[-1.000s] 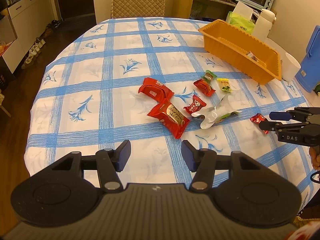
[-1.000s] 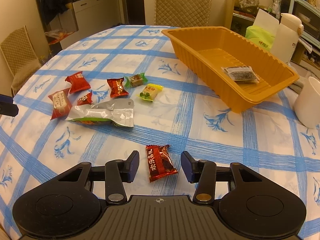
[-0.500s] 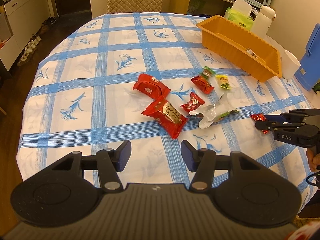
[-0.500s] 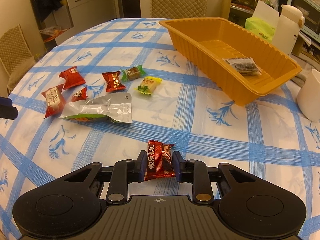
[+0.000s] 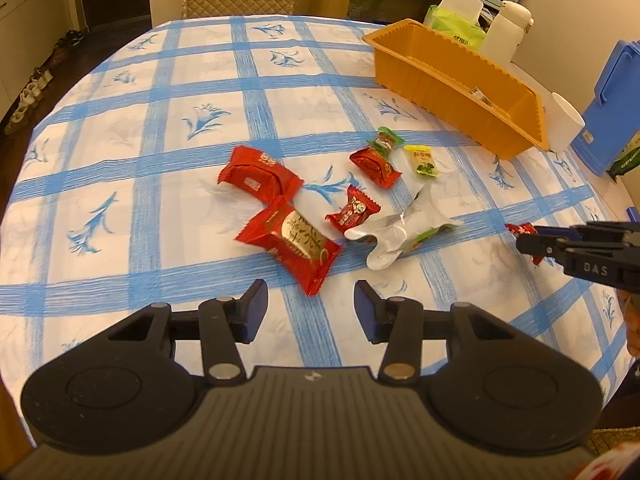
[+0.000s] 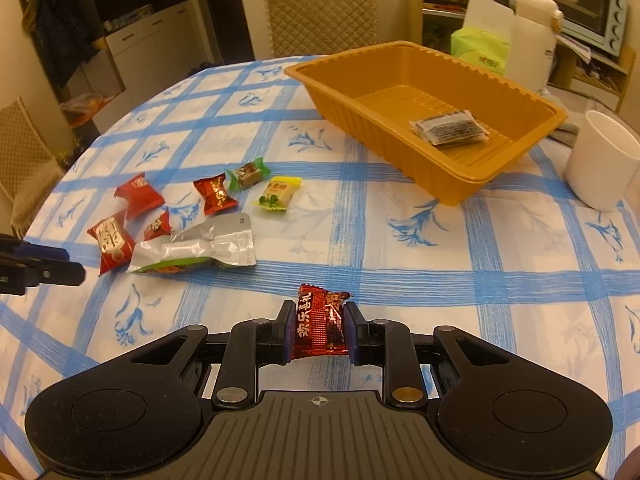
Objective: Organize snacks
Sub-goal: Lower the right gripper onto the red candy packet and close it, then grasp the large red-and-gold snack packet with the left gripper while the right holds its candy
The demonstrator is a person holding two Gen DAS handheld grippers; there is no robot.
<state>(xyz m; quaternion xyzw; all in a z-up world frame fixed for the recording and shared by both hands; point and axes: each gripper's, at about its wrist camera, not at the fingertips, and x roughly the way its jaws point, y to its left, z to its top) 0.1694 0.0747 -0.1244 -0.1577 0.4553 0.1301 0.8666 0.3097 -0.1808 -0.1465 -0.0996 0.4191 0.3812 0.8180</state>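
Note:
My right gripper [image 6: 317, 330] is shut on a dark red snack packet [image 6: 319, 326] and holds it just above the tablecloth; it also shows at the right of the left wrist view [image 5: 528, 242]. An orange tray [image 6: 460, 184] stands beyond it with one dark packet [image 6: 450, 128] inside. Several snacks lie in a cluster: a large red packet [image 5: 290, 248], a second red one [image 5: 258, 176], a small red candy [image 5: 352, 212], a silver pouch [image 5: 396, 232], a yellow candy [image 5: 424, 160]. My left gripper [image 5: 310, 308] is open and empty, just short of the large red packet.
A white mug [image 6: 600, 164] stands right of the tray. A blue box [image 5: 612, 108], a white flask [image 6: 532, 40] and a green tissue pack [image 6: 478, 48] stand at the table's far side. A quilted chair [image 6: 320, 8] is behind the table.
My right gripper closed on the dark red packet and lifted it slightly. My left gripper stayed open and drifted a little closer to the snack cluster.

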